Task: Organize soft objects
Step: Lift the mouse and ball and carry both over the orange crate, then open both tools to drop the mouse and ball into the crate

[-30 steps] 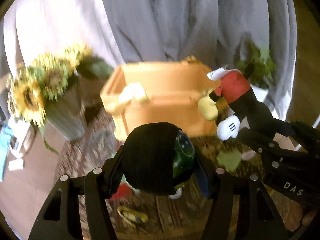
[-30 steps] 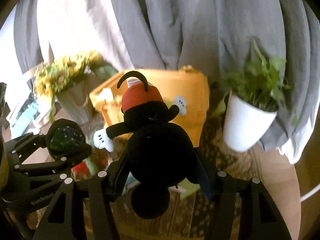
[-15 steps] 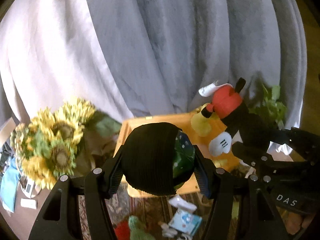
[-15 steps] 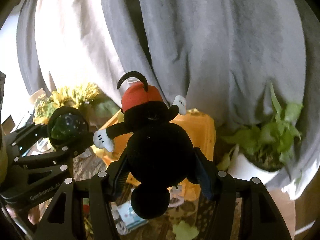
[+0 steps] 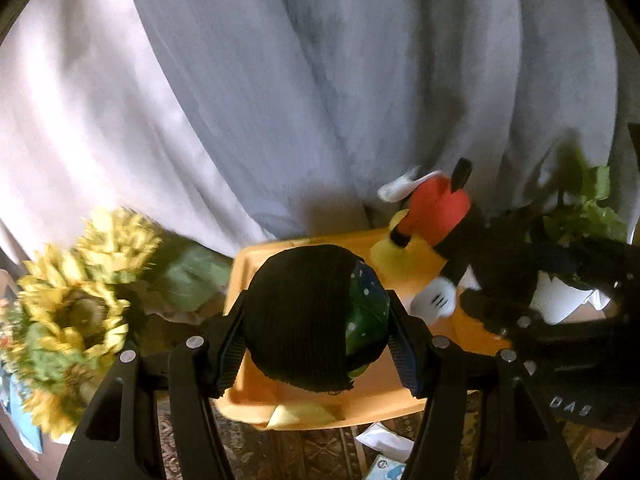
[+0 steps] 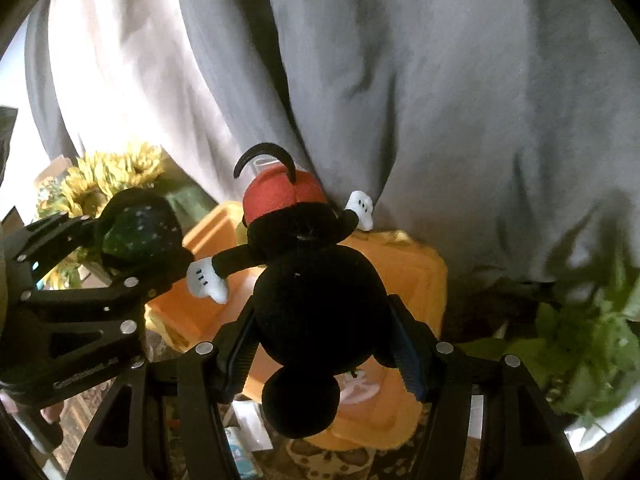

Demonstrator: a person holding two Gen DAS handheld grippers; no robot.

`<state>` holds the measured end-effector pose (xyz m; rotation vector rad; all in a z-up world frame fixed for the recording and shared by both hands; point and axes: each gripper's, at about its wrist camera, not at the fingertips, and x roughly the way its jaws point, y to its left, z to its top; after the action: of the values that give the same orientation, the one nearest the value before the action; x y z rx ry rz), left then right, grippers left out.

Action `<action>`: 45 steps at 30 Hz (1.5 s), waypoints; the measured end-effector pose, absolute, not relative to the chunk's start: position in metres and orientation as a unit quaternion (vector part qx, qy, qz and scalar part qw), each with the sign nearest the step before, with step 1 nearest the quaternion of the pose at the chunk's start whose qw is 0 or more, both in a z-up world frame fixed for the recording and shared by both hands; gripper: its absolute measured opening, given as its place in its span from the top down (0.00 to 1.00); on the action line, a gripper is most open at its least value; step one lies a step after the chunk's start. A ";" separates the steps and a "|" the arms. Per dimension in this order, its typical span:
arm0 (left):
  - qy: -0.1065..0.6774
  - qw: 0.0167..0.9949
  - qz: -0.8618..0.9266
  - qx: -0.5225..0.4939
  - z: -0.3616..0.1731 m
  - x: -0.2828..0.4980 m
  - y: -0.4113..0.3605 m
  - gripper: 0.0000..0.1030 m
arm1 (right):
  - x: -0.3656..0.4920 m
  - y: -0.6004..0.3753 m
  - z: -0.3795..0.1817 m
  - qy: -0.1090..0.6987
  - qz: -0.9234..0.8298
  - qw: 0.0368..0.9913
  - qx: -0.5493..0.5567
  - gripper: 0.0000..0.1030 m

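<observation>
Left gripper [image 5: 316, 332]: jaws clamped on one black-and-green soft ball [image 5: 316, 316]. Right gripper [image 6: 320, 344]: jaws clamped on one black mouse plush [image 6: 316, 280] with red shorts. Both held above one orange bin [image 5: 360, 396], directly beyond the fingers. One sunflower bunch [image 5: 72, 312] left of the left gripper; one potted plant [image 6: 592, 344] right of the right gripper.

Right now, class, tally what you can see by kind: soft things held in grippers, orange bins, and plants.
Soft things held: 2, the rolled sock ball and the mouse plush
Orange bins: 1
Plants: 2, sunflowers and potted green plant
Total: 5
</observation>
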<state>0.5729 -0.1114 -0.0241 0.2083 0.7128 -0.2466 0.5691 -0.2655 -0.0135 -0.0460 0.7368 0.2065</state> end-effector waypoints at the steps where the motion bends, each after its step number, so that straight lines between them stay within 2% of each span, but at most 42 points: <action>1: 0.358 0.920 -0.122 0.100 -0.029 0.579 -0.111 0.39 | 0.573 -0.263 -0.017 0.367 0.103 0.924 -0.021 0.40; 9: 0.426 0.890 -0.121 0.105 -0.074 0.629 -0.118 0.38 | 0.631 -0.259 -0.062 0.451 0.112 0.885 -0.020 0.38; 12: 0.431 0.889 -0.101 0.118 -0.082 0.633 -0.116 0.22 | 0.641 -0.257 -0.075 0.472 0.098 0.876 -0.021 0.35; 13: 0.425 0.892 -0.094 0.120 -0.082 0.632 -0.113 0.12 | 0.641 -0.256 -0.079 0.477 0.095 0.873 -0.020 0.34; 14: 0.417 0.896 -0.090 0.122 -0.080 0.630 -0.113 0.06 | 0.642 -0.256 -0.080 0.478 0.093 0.873 -0.021 0.33; 21: 0.380 0.913 -0.066 0.134 -0.059 0.610 -0.109 0.04 | 0.623 -0.248 -0.063 0.443 0.067 0.893 -0.046 0.33; 33: 0.364 0.922 -0.065 0.117 -0.027 0.554 -0.087 0.03 | 0.556 -0.235 -0.018 0.379 0.039 0.924 -0.029 0.30; 45: 0.366 0.922 -0.022 0.121 -0.020 0.495 -0.048 0.02 | 0.526 -0.193 -0.028 0.422 0.103 0.900 -0.039 0.26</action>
<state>0.4948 -0.0478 -0.0199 0.2482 0.7524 -0.0444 0.5259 -0.1928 -0.0277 -0.0801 0.8740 0.2142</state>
